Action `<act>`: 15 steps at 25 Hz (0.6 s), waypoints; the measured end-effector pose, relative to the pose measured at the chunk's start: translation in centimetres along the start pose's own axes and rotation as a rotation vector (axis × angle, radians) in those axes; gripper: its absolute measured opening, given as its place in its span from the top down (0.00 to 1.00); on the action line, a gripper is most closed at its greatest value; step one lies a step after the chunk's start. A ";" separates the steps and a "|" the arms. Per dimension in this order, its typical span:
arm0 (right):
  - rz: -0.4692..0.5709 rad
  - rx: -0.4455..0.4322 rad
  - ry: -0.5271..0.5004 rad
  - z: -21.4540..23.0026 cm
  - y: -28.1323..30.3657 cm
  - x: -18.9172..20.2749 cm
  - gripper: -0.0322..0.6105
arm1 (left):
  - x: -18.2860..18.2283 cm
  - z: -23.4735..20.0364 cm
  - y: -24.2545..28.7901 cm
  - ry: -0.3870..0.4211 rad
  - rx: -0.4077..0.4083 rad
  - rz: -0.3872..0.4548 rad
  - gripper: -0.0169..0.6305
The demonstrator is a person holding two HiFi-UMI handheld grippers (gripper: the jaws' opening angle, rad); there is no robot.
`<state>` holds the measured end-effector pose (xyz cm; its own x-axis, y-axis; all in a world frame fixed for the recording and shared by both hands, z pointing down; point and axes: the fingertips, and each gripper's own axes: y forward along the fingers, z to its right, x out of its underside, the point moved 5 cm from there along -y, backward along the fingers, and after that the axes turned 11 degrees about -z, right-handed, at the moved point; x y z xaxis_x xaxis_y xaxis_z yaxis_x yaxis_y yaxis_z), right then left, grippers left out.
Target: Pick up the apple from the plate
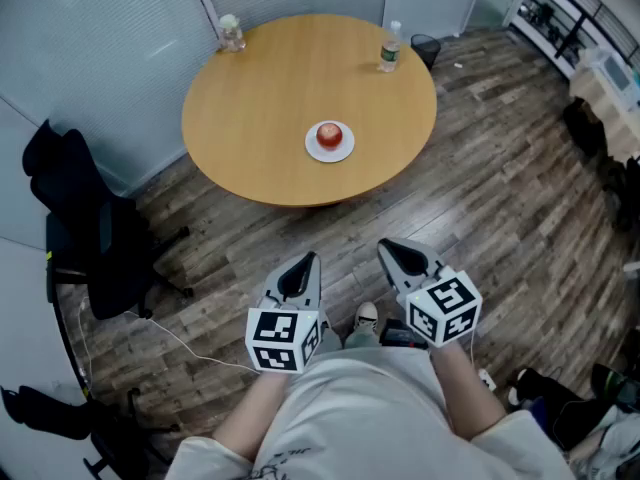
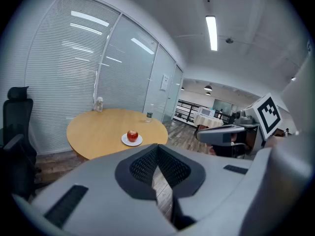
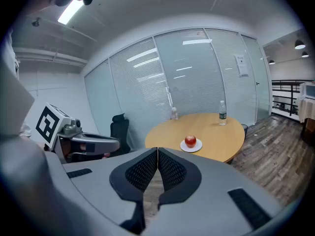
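Observation:
A red apple (image 1: 329, 134) sits on a small white plate (image 1: 330, 151) near the front edge of a round wooden table (image 1: 260, 98). Both gripper views catch the apple (image 2: 132, 135) (image 3: 190, 141) far off on its plate (image 2: 132, 141) (image 3: 191, 147). My left gripper (image 1: 311, 259) and right gripper (image 1: 385, 248) hang side by side over the floor, well short of the table, close to the person's body. Each has its jaws closed together with nothing between them.
A green-capped bottle (image 1: 390, 48) and a clear jar (image 1: 230, 33) stand at the table's far edge. A black office chair (image 1: 85, 238) is at the left with a cable on the wooden floor. Glass walls with blinds lie behind the table; shelving (image 1: 570, 18) stands at the far right.

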<state>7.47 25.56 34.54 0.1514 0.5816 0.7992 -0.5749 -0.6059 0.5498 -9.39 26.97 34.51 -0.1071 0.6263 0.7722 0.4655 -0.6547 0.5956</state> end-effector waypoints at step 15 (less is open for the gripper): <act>0.024 0.038 0.064 0.2 0.5 0.1 0.90 | 0.2 -1.5 -0.2 -0.020 0.037 -0.005 0.97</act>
<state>7.38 25.21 34.94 0.0859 0.5995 0.7957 -0.5465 -0.6395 0.5408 -10.79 26.53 34.87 -0.0924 0.6382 0.7643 0.4969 -0.6356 0.5908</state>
